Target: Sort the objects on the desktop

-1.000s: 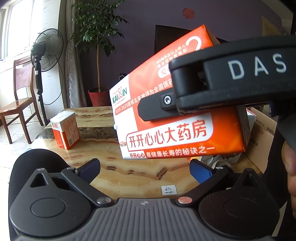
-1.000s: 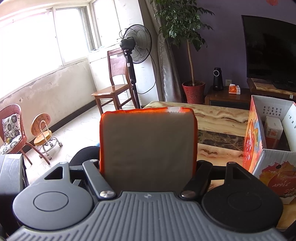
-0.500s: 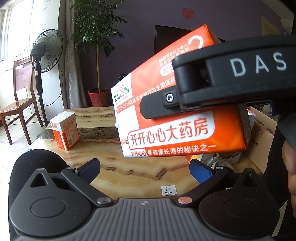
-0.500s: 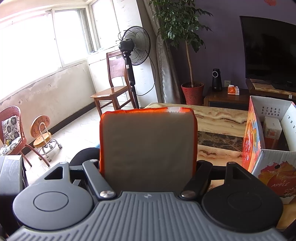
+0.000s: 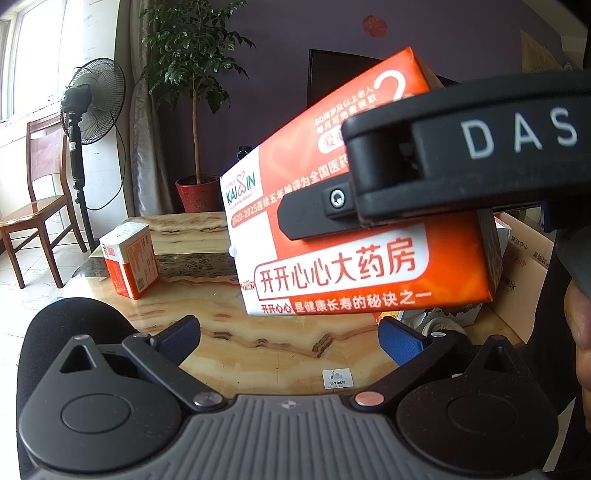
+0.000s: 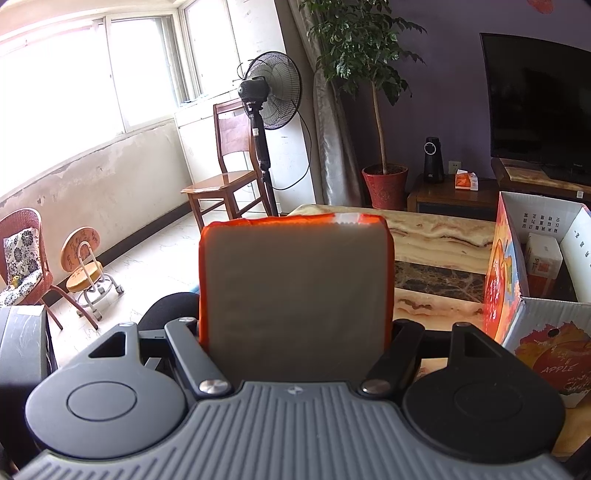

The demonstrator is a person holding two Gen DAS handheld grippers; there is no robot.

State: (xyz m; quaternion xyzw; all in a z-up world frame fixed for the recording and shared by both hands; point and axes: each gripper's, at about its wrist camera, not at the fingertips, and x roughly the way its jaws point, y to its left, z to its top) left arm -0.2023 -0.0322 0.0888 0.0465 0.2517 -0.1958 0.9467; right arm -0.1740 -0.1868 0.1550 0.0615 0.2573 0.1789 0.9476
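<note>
Purple wall (image 5: 280,33) behind, bright windows (image 6: 92,74) to the left, standing fan (image 6: 271,92) and wooden chair (image 6: 229,173) beside a potted tree (image 6: 369,59) in a red pot.

Marbled tabletop (image 5: 258,350) in front, tan and cream with a dark band across the middle. Small white label near its front edge.

Left tool (image 5: 290,338): blue fingertips (image 5: 181,334) spread wide, nothing between them, poised above bare tabletop.

Right tool (image 6: 295,332): pinching an orange tissue pack (image 5: 332,236) across its width, one finger flat on each side. From the left wrist view, pack held up off the tabletop, tilted, far end higher, white and orange printed face turned toward the camera, black finger lying across that face. From the right wrist view, grey end of the same pack (image 6: 295,302) filling the gap between the fingers, orange edging around it.

Small orange and white box (image 5: 129,258) upright on the tabletop, left of the held pack and well apart from it.

Open cardboard box (image 6: 546,317) with fruit print at the right side of the tabletop; inside, one white and orange carton (image 6: 541,266) upright, possibly more below, though the box wall hides the bottom.

Dark television (image 6: 539,103) on a low stand at far right, small black speaker (image 6: 433,159) and another tissue pack (image 6: 466,181) on the cabinet beside it. Wicker chair (image 6: 22,258) and small round stool (image 6: 86,273) on the floor at far left.
</note>
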